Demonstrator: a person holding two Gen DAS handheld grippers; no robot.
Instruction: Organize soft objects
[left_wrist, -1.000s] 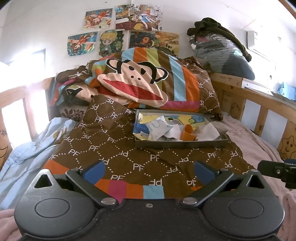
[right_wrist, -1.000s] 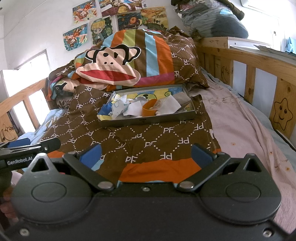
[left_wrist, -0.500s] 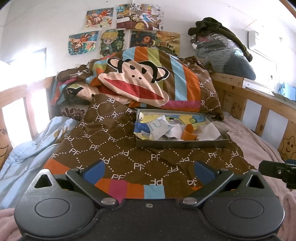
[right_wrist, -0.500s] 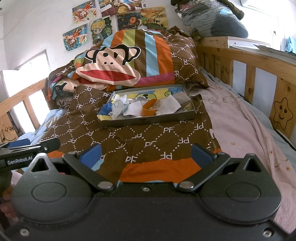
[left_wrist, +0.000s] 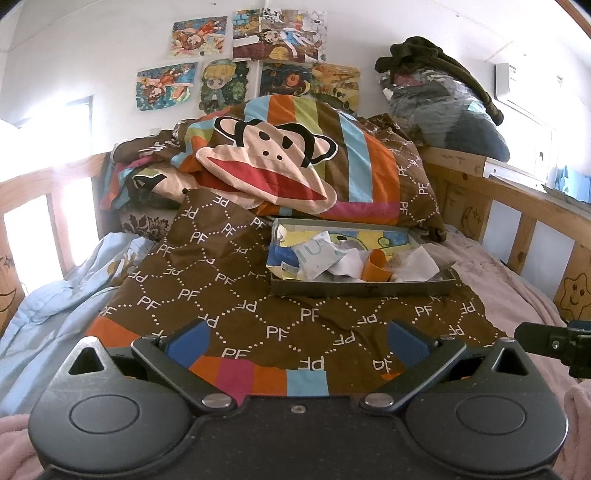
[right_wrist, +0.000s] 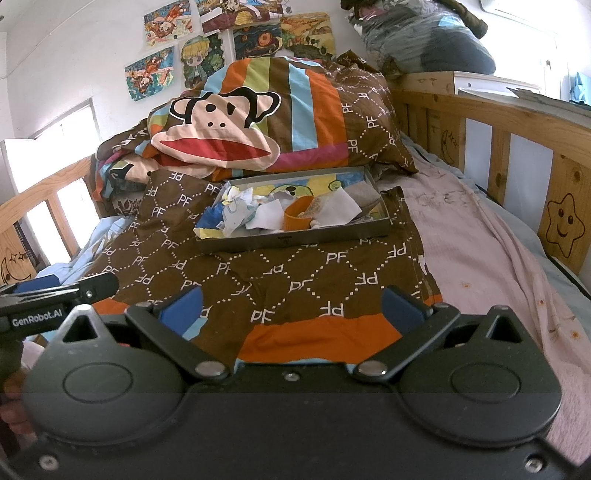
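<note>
You are holding the left gripper (left_wrist: 297, 341) with its blue-padded fingers (left_wrist: 188, 341) spread wide, gripping nothing and hovering above the brown PF-patterned quilt (left_wrist: 236, 291). Your right gripper (right_wrist: 291, 306) is likewise gaping wide, its fingers (right_wrist: 400, 306) closing on nothing over the same quilt. The grey tray (left_wrist: 362, 286) is lying at twelve o'clock from both grippers, well apart from them, its long axis running from nine to three o'clock. It is holding crumpled papers (left_wrist: 321, 256) and an orange band (left_wrist: 375, 266). The monkey-face pillow (left_wrist: 273, 162) is leaning just beyond the tray, at twelve o'clock.
</note>
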